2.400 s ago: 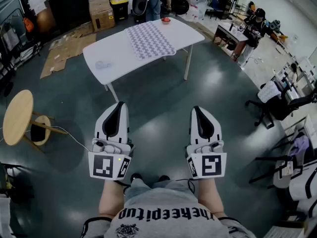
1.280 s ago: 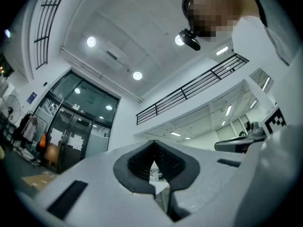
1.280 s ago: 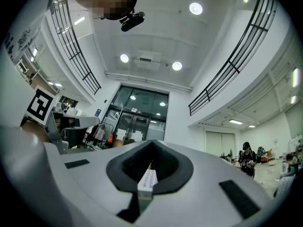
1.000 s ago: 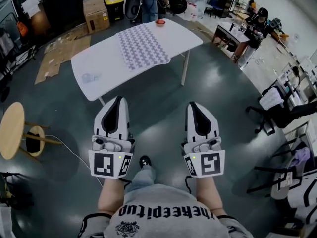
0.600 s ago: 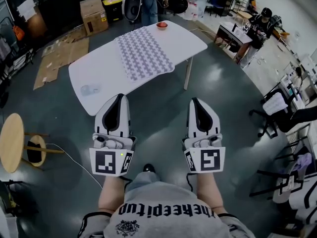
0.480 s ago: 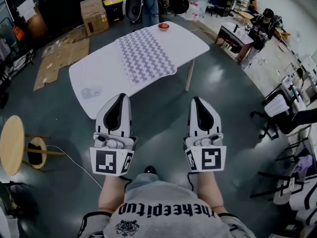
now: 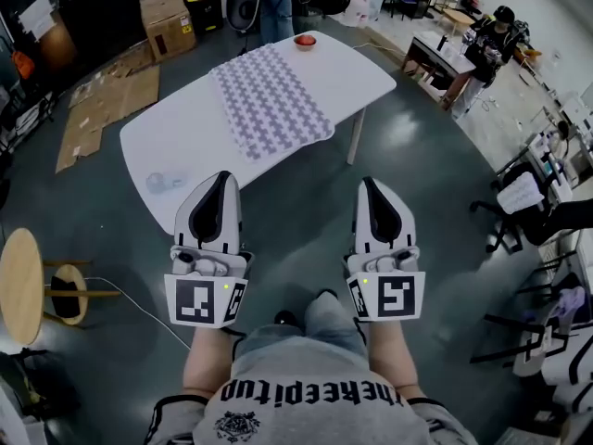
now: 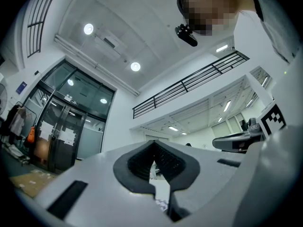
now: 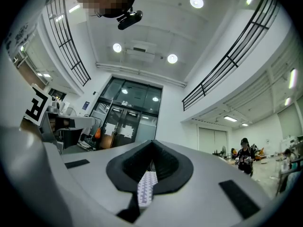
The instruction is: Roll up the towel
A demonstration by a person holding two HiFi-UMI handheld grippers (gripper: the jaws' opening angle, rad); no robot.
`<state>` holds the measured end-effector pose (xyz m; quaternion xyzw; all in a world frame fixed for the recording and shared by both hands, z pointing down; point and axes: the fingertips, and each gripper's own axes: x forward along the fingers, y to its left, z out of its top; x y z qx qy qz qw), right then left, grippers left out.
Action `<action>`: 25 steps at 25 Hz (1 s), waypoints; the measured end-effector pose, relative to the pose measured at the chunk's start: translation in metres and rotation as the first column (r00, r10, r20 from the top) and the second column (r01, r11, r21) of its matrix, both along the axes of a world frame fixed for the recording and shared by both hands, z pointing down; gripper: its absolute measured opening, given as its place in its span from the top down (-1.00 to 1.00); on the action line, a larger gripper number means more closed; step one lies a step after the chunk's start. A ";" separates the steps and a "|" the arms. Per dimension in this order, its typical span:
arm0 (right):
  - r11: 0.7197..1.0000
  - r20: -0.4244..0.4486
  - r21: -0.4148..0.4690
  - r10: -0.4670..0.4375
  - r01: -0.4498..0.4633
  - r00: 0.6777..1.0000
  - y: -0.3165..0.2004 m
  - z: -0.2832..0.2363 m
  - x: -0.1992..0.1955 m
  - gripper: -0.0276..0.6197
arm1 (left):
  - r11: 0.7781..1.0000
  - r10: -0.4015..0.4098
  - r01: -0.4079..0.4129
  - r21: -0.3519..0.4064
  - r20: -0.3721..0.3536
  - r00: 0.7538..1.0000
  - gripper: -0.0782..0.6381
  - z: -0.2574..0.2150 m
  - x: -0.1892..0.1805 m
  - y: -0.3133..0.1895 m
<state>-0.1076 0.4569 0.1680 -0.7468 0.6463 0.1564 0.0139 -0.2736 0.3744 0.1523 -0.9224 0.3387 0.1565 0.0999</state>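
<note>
A grey-and-white patterned towel (image 7: 269, 100) lies flat across the middle of a white table (image 7: 195, 133), with one end hanging over the near edge. My left gripper (image 7: 220, 180) and right gripper (image 7: 372, 184) are held side by side above the floor, short of the table. Both point toward it, shut and with nothing between them. In the left gripper view the left gripper (image 8: 154, 148) has its jaws together, and a sliver of towel (image 8: 162, 203) shows through the gap. In the right gripper view the right gripper (image 9: 151, 149) is likewise closed, with a strip of towel (image 9: 146, 188) behind it.
A red bowl (image 7: 305, 40) sits at the table's far end and a clear plastic item (image 7: 165, 183) near its left corner. A person (image 7: 276, 3) stands beyond the table. A round wooden stool (image 7: 20, 286) is at left, cardboard (image 7: 102, 109) on the floor, desks and chairs (image 7: 519, 193) at right.
Both grippers have moved forward together toward the table, staying shut. The table and towel now sit closer and larger in the head view.
</note>
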 end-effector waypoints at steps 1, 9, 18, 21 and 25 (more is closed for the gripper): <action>1.000 -0.002 -0.005 0.001 -0.001 1.000 -0.003 0.002 0.003 0.91 | 1.000 0.000 0.000 -0.004 0.002 1.000 0.77 0.002 0.003 -0.004; 1.000 -0.011 -0.007 -0.020 0.020 1.000 -0.050 0.010 0.034 0.91 | 0.999 -0.034 0.035 -0.012 0.009 0.999 0.77 0.015 0.028 -0.044; 0.998 -0.030 0.003 -0.066 0.066 0.997 -0.139 0.000 0.085 0.91 | 0.995 -0.095 0.095 -0.014 -0.005 0.995 0.77 0.010 0.071 -0.125; 0.997 -0.038 0.003 -0.083 0.083 0.996 -0.167 -0.005 0.106 0.91 | 0.994 -0.109 0.109 -0.009 -0.007 0.994 0.77 0.005 0.092 -0.149; 0.994 -0.043 0.005 -0.105 0.105 0.994 -0.202 -0.008 0.136 0.91 | 0.991 -0.135 0.135 -0.004 -0.010 0.991 0.77 0.002 0.120 -0.180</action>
